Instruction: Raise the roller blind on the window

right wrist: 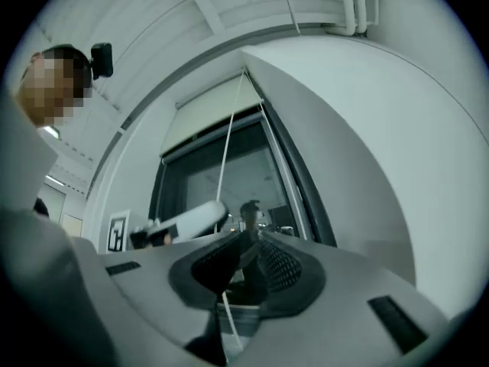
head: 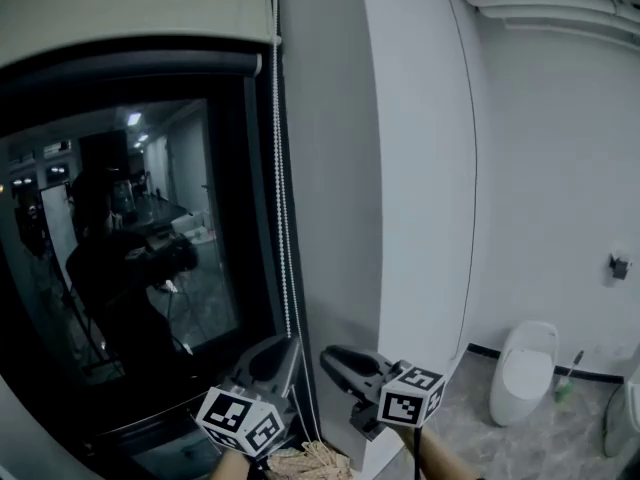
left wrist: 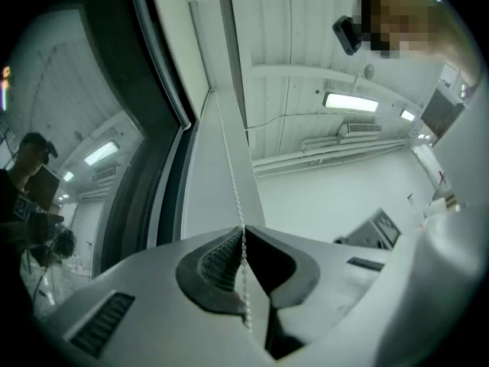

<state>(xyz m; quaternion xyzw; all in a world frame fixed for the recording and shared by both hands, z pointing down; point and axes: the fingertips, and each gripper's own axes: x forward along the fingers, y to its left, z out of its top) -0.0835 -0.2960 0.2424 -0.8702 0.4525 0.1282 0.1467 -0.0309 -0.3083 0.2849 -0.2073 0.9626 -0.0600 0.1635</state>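
Note:
The roller blind (head: pixel 130 3) is rolled high, covering only the top of the dark window (head: pixel 130 248). Its white bead chain (head: pixel 282 218) hangs down the window's right edge. My left gripper (head: pixel 283 346) is low on that chain and shut on it; in the left gripper view the beads (left wrist: pixel 243 243) run pinched between the pads and rise taut to the blind's end. My right gripper (head: pixel 330 356) sits just right of the chain, apart from it. In the right gripper view its jaws (right wrist: pixel 250 239) stand a narrow gap apart with nothing between them, and the chain (right wrist: pixel 228 147) passes to their left.
A white curved wall column (head: pixel 420 168) stands right of the window. A white floor-standing fixture (head: pixel 522 368) and a green brush (head: pixel 565 383) stand at the lower right on the marbled floor. A pale straw-like bundle (head: pixel 315 460) lies below the grippers. The glass reflects a person.

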